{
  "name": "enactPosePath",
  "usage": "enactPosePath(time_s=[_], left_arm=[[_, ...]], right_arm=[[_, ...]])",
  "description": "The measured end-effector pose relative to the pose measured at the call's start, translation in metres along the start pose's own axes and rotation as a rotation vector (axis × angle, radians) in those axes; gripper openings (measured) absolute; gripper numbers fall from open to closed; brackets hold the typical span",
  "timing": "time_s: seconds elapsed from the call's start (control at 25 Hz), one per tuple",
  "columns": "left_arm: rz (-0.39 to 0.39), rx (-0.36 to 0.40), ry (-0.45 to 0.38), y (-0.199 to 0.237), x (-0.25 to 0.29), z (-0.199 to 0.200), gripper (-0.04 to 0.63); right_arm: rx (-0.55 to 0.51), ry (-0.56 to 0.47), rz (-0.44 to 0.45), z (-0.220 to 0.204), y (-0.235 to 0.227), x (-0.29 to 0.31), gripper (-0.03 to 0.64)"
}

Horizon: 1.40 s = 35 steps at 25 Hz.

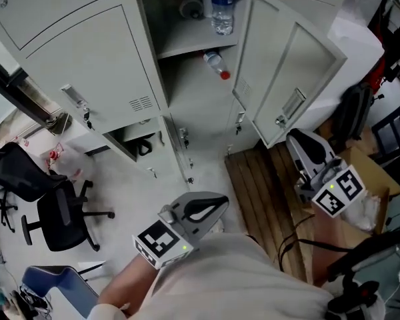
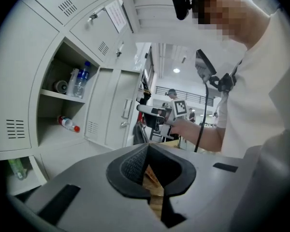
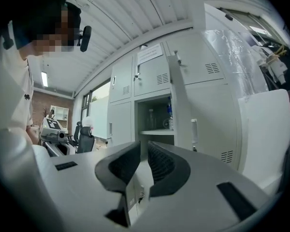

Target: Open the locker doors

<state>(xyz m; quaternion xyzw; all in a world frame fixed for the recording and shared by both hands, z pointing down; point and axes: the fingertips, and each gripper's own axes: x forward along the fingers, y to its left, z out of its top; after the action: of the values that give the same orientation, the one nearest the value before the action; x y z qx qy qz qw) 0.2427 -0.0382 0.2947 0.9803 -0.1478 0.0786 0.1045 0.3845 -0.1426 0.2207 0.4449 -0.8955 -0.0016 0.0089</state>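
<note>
The open door point(image 1: 290, 79) is hanging wide at one o'clock in the head view, and the locker point(image 1: 193, 92) at twelve is showing a bottle point(image 1: 221, 12). The left gripper point(image 1: 213, 209) is hovering at six, jaw tips touching, empty. The right gripper point(image 1: 305, 149) is hovering at four, jaws slightly apart, holding nothing.

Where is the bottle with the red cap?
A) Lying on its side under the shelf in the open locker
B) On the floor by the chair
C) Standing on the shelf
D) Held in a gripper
A: the red-capped bottle lies on its side under the shelf in the open locker; the other bottle stands on the shelf above it.
</note>
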Motion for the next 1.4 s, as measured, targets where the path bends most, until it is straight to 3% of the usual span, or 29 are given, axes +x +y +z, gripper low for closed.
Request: enactPosePath(time_s=[0.44, 0.8, 1.08, 1.4], left_arm=[[0.177, -0.039, -0.046, 0.018, -0.078, -0.01, 0.011], [0.339, -0.049, -0.095, 0.051, -0.099, 0.003, 0.011], [0.419, -0.057, -0.134, 0.075, -0.117, 0.005, 0.011], [0.331, -0.028, -0.135, 0.11, -0.174, 0.005, 0.011]], right_arm=[[-0.025, 0.031, 0.269, -0.019, 0.137, 0.1, 0.049], [-0.108, 0.006, 0.468, -0.013, 0.19, 0.171, 0.049], [-0.146, 0.009, 0.487, -0.012, 0.215, 0.212, 0.051], [-0.166, 0.018, 0.442, -0.009, 0.266, 0.287, 0.051]])
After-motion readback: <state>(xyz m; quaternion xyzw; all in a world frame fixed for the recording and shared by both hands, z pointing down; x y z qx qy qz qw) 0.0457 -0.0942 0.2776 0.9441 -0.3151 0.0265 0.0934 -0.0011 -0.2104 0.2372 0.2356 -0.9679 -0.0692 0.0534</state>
